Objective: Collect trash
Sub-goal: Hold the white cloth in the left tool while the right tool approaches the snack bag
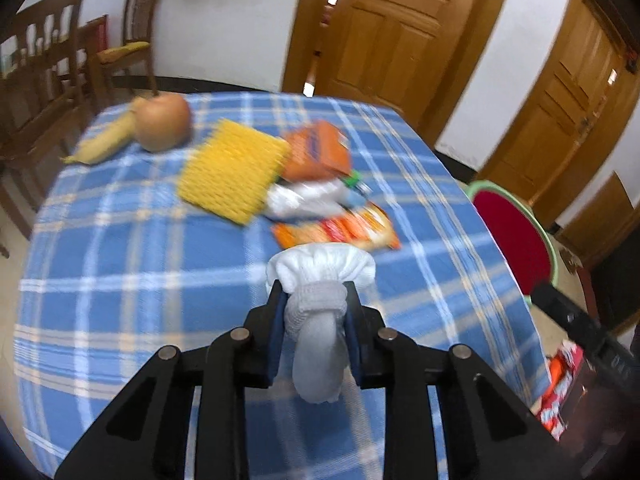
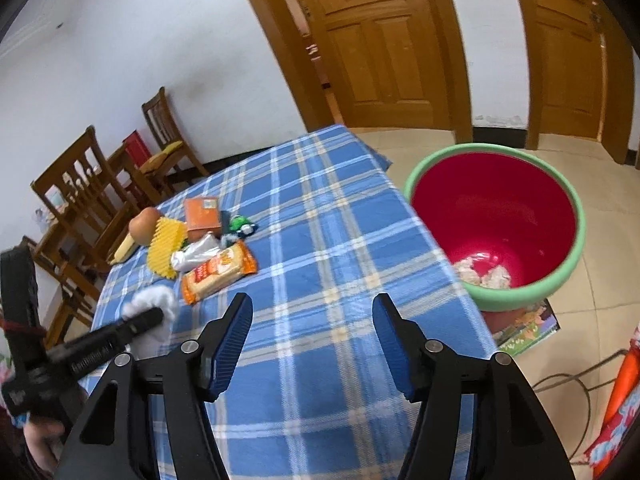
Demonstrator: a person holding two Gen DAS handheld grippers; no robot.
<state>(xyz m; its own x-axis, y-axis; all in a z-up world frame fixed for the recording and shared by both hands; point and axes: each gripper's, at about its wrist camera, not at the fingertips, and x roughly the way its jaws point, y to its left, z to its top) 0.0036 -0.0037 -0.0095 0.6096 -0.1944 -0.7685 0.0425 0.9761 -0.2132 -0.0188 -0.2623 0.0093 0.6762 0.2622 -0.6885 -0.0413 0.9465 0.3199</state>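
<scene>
1. My left gripper [image 1: 316, 300] has its fingers clamped on a wad of white tissue [image 1: 320, 276]; the wad bulges out ahead of the pads and hangs down behind them, so its full shape is hidden from me.
2. My right gripper [image 2: 312, 320] has its fingers well apart with nothing between them, only the blue checked cloth of the bench [image 2: 320, 208] below.
3. In the right wrist view my left gripper is a blurred black bar at the left edge, the tissue a white smear at its tip.
4. Beyond the tissue lies an orange snack wrapper [image 1: 336, 230], then a crumpled white wrapper [image 1: 304, 200], a yellow foam net [image 1: 232, 168] and an orange box [image 1: 318, 148]. All are blurred in the left wrist view, so I cannot read any print.
5. A small green thing [image 2: 242, 224] sits beside the box; I cannot tell what it is.
6. An apple [image 1: 162, 122] and a banana [image 1: 104, 142] lie at the far corner.
7. The red bin with a green rim [image 2: 496, 216] stands on the floor just beside the bench, pale scraps at its bottom; the bench edge cuts off its near side.
</scene>
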